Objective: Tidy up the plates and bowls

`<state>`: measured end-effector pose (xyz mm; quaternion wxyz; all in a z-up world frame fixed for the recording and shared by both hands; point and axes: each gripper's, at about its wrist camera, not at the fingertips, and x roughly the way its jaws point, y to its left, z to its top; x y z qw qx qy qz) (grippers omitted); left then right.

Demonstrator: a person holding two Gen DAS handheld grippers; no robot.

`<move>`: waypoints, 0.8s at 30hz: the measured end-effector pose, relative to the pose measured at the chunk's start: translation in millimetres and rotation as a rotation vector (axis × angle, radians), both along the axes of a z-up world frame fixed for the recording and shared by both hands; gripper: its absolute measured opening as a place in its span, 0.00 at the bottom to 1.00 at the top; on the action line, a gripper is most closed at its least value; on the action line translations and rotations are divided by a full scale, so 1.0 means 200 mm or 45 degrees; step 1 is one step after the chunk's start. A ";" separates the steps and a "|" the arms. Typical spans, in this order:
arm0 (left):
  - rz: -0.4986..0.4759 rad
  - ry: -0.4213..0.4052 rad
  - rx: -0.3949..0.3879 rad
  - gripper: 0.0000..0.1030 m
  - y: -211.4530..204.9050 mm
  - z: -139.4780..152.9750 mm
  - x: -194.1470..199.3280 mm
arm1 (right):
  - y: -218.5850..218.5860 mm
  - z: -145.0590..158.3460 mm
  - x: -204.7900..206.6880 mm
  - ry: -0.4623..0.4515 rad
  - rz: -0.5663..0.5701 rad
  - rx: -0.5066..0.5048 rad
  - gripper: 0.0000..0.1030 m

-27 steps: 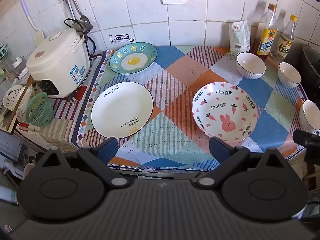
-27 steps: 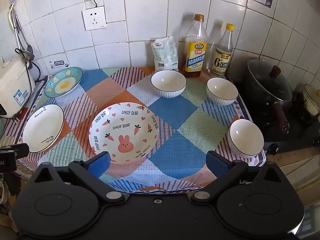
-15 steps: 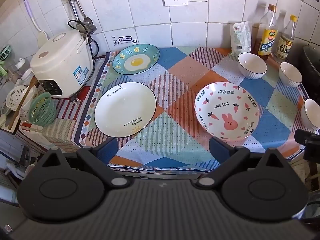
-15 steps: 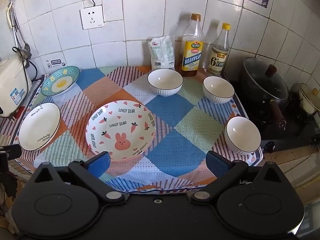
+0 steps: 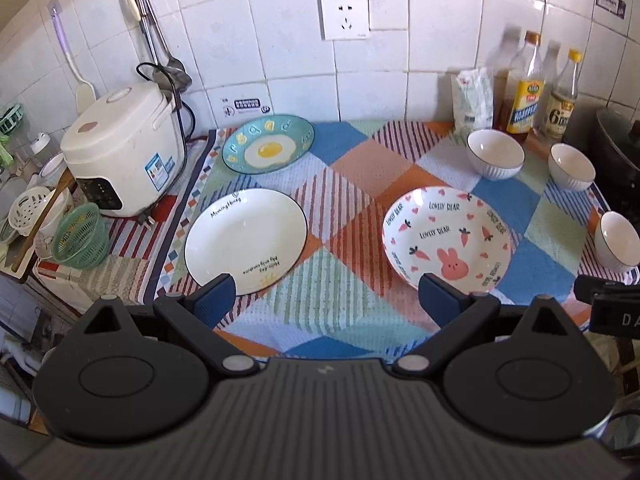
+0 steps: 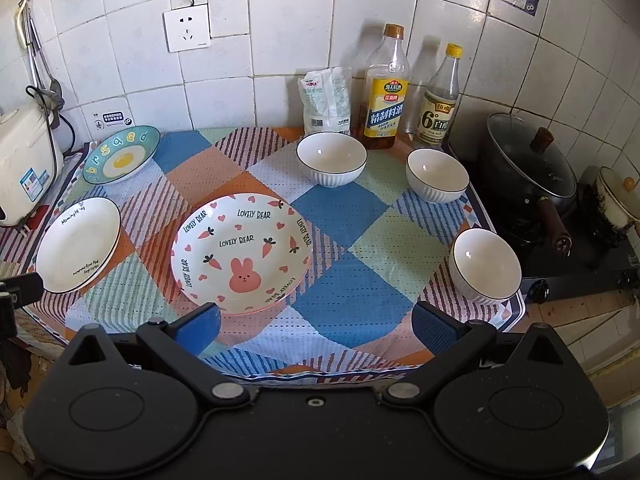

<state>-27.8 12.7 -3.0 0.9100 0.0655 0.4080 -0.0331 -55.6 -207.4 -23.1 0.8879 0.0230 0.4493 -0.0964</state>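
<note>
I count three plates on the checked cloth (image 6: 340, 216): the rabbit plate (image 6: 242, 254) at centre, the white plate (image 5: 246, 241) to its left, and the fried-egg plate (image 5: 268, 149) behind that by the rice cooker (image 5: 124, 152). Three white bowls (image 6: 332, 158) (image 6: 437, 175) (image 6: 485, 266) stand apart along the right, the nearest at the cloth's edge beside the stove. My left gripper (image 5: 328, 300) and right gripper (image 6: 316, 326) both hang spread wide and empty over the front edge. Bare cloth lies between the rabbit plate and the bowls.
</note>
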 end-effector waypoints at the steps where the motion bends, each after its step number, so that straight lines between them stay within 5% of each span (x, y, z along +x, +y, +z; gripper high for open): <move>1: 0.007 0.003 0.006 0.97 0.01 0.00 0.00 | 0.00 0.00 0.00 0.001 0.001 -0.001 1.00; 17: 0.026 0.019 0.002 0.97 0.03 -0.06 0.03 | 0.06 -0.02 0.00 -0.020 0.035 -0.086 1.00; 24: 0.048 0.116 -0.072 0.97 0.05 -0.09 0.05 | 0.07 -0.03 -0.01 -0.032 0.050 -0.067 1.00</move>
